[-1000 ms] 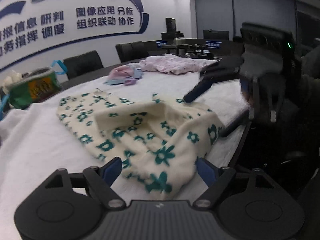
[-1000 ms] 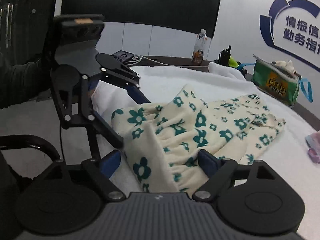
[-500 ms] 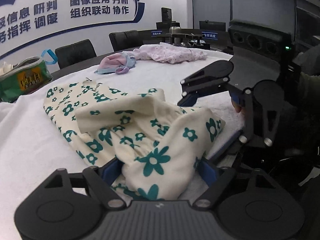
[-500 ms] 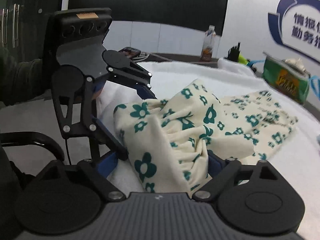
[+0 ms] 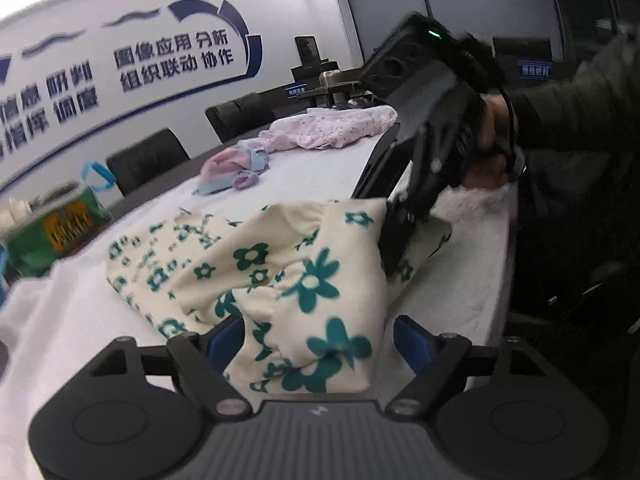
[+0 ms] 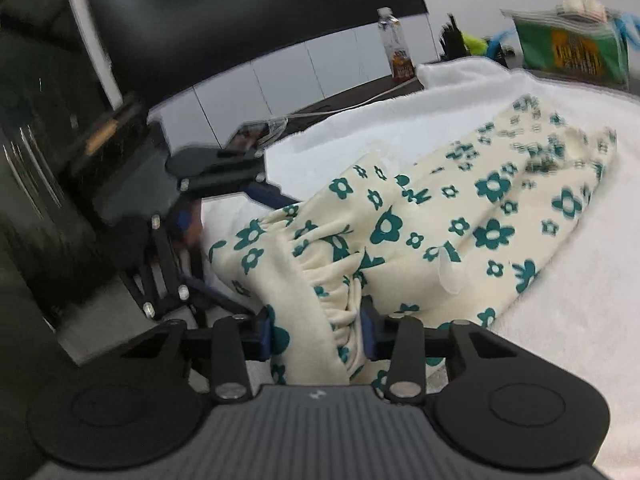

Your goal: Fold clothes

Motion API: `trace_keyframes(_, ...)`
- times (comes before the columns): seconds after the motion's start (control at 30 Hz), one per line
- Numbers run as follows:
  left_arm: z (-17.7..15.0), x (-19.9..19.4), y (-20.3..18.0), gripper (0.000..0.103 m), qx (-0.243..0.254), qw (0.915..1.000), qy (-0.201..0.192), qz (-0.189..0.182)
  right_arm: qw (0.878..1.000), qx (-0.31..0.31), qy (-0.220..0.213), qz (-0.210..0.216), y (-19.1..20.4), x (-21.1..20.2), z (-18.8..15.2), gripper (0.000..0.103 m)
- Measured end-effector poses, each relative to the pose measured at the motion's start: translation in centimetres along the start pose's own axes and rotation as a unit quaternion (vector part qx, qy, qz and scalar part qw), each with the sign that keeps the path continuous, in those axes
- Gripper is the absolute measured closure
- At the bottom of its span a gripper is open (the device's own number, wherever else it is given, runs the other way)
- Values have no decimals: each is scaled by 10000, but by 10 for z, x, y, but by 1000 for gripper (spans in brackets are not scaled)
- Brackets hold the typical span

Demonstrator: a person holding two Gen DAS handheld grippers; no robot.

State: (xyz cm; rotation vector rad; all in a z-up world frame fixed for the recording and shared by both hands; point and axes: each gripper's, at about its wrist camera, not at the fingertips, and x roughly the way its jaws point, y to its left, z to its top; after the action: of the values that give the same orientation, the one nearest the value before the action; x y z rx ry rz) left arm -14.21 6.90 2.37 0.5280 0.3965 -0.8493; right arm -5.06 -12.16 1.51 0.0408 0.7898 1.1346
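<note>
Garment (image 5: 280, 272) on table (image 5: 72, 320); bag (image 5: 52, 228) behind.

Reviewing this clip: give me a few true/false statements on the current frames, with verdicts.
1. The right gripper is clamped on the floral garment. True.
2. The left gripper is shut tight on the garment. False: its fingers stand wide apart with cloth bunched between them.
3. A pink garment lies farther along the table. True.
4. The floral garment lies flat and fully spread. False: its near edge is lifted and bunched.
5. A drink bottle stands beyond the white cloth. True.
</note>
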Motion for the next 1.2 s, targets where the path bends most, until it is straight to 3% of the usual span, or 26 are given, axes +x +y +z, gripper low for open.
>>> trace_keyframes(0.13,4,9,6,27,8,10000,-50,54,9972,514,50,546,-21,-1,7,67)
trace_keyframes(0.2,5,13,17,49,-263,9996,-4,-73,9962,602,-20,637,-25,-5,10,66)
trace_keyframes(0.23,5,15,25,57,-491,9987,45,-163,9962,636,-114,577,-24,-9,10,62)
trace_keyframes(0.27,5,16,35,72,-804,9965,109,-202,9962,669,-209,518,-22,-14,10,57)
trace_keyframes(0.3,4,17,46,76,-1138,9929,163,-290,9968,617,-307,414,-19,-18,9,54)
trace_keyframes(0.33,3,18,57,77,-1478,9880,210,-393,9980,426,-411,238,-11,-24,6,44)
trace_keyframes(0.37,1,18,67,80,-1832,9812,211,-567,9985,169,-512,40,-1,-30,1,26)
trace_keyframes(0.43,0,21,79,82,-2187,9727,261,-737,9951,-549,-714,-417,20,-36,-13,15)
trace_keyframes(0.57,4,23,84,84,-2342,9683,322,-806,9758,-1517,-812,-1348,46,-20,-28,15)
trace_keyframes(0.63,6,21,84,85,-2375,9676,316,-795,9634,-2018,-800,-1575,54,-5,-29,16)
trace_keyframes(0.7,6,20,82,87,-2397,9672,323,-775,9597,-2219,-704,-1573,53,9,-24,32)
trace_keyframes(0.73,5,18,82,88,-2413,9670,328,-745,9643,-2155,-650,-1396,50,14,-20,47)
trace_keyframes(0.8,1,13,82,90,-2493,9641,316,-856,9757,-1784,-658,-1085,41,15,-11,59)
trace_keyframes(0.87,-1,4,77,90,-2415,9650,241,-991,9821,-1566,-628,-836,39,11,-6,70)
trace_keyframes(1.0,4,-22,36,88,-1571,9836,-7,-881,9869,-1553,-333,-270,54,-2,-11,72)
trace_keyframes(1.07,5,-35,16,81,-1132,9903,-153,-790,9890,-1467,-191,59,60,-9,-17,72)
trace_keyframes(1.13,-4,-42,-1,55,-527,9965,-600,-243,9914,-1275,-204,217,59,-18,-19,72)
trace_keyframes(1.17,-8,-46,-10,37,-222,9964,-821,32,9924,-1176,-230,264,58,-23,-21,72)
trace_keyframes(1.2,-12,-50,-19,25,83,9941,-1041,307,9934,-1076,-257,312,57,-28,-22,72)
